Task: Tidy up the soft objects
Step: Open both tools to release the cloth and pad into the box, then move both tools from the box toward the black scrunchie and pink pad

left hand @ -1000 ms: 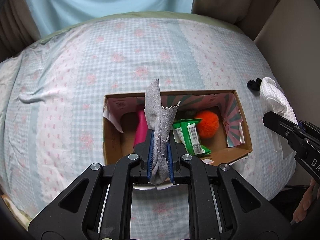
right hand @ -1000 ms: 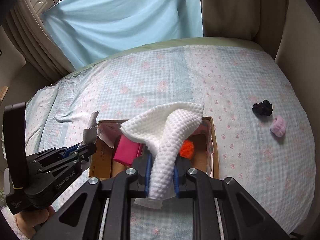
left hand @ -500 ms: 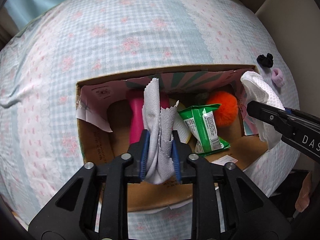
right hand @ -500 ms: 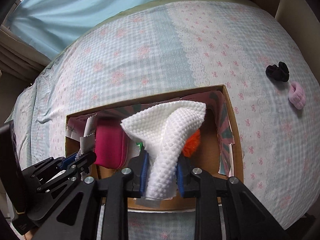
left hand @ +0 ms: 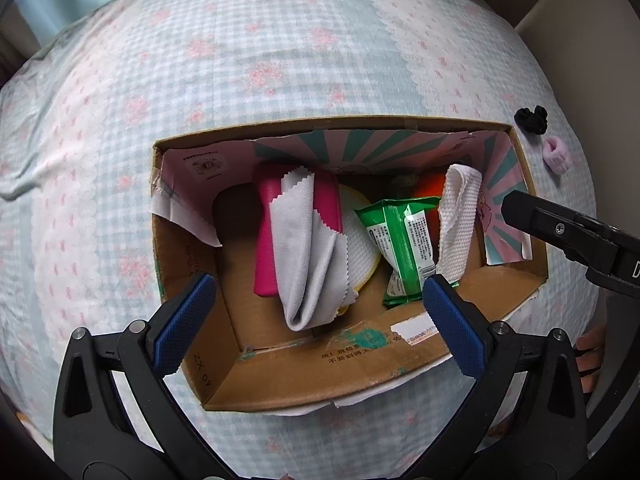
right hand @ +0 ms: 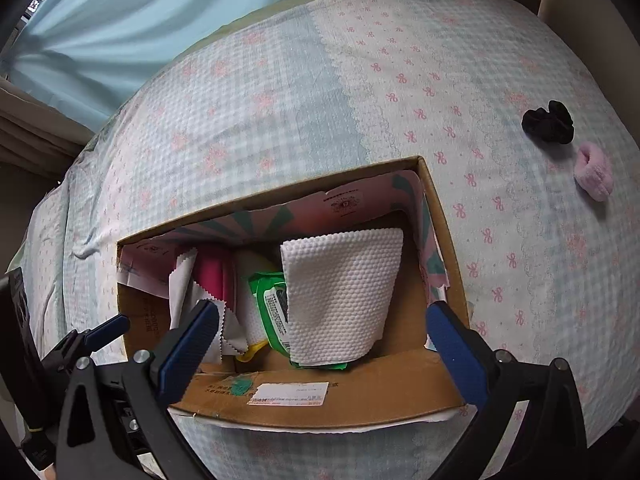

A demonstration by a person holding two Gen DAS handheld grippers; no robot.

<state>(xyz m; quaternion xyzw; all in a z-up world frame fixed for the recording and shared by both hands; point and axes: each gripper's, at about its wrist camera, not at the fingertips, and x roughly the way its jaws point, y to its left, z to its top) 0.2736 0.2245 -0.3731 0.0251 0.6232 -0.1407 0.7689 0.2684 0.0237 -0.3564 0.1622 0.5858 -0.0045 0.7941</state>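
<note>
An open cardboard box sits on the bed. My left gripper is open just above the box's near side, and the grey cloth lies loose inside on a pink item. My right gripper is open over the box, and the white waffle cloth rests inside on a green wipes pack. An orange pom-pom is partly hidden behind the white cloth.
A black scrunchie and a pink scrunchie lie on the checked bedspread right of the box. A blue curtain hangs at the back. The right gripper's arm shows in the left wrist view.
Both grippers moved closer over the box and opened. The grey cloth and the white cloth dropped into the box.
</note>
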